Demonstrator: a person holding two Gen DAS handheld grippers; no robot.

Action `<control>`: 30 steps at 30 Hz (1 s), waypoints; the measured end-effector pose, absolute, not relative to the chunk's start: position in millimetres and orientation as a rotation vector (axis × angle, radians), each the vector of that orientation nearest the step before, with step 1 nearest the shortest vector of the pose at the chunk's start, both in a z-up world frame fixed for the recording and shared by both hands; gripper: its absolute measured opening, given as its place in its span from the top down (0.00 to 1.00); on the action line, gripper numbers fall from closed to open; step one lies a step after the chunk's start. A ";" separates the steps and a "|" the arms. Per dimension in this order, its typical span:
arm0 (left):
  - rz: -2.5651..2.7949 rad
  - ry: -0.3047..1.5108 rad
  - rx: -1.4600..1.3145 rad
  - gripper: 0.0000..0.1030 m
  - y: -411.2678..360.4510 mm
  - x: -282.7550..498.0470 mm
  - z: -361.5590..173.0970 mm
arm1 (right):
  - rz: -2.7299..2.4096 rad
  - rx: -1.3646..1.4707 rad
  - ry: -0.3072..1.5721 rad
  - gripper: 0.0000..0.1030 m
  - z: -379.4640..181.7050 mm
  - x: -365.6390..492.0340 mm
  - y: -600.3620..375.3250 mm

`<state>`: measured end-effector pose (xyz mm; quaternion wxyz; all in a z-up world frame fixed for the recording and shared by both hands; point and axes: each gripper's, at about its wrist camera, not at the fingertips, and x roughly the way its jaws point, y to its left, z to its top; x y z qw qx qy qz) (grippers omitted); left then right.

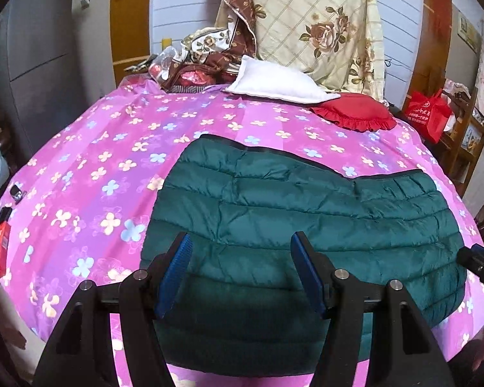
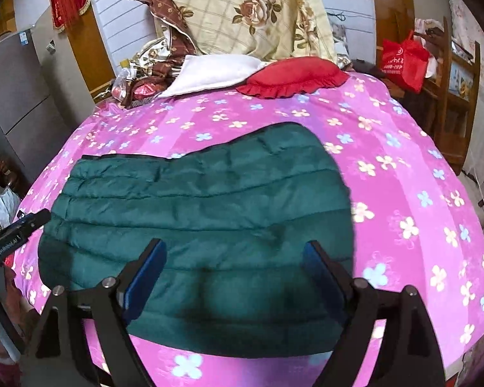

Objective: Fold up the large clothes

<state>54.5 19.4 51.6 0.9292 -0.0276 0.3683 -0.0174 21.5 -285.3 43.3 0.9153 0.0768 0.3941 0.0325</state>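
Note:
A dark green quilted puffer jacket point(image 1: 306, 222) lies folded flat on the pink flowered bedspread point(image 1: 96, 167); it also shows in the right wrist view point(image 2: 203, 213). My left gripper point(image 1: 240, 242) is open and empty, its blue pads spread above the jacket's near left part. My right gripper point(image 2: 235, 251) is open and empty above the jacket's near right part. The right gripper's body shows at the left wrist view's right edge point(image 1: 477, 264); the left one shows at the right wrist view's left edge point(image 2: 13, 235).
A white pillow point(image 1: 274, 80) and a red frilled cushion point(image 1: 355, 113) lie at the bed's far end, with a floral quilt point(image 1: 322, 25) behind. A red bag point(image 1: 429, 113) hangs on a wooden rack at the right. A grey fridge point(image 2: 16, 103) stands left. A red box point(image 1: 1, 245) lies at the bed's left edge.

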 end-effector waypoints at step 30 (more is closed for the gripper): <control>-0.010 0.717 0.023 0.53 -11.1 39.6 40.1 | 0.038 0.084 0.770 0.10 33.3 16.4 -220.3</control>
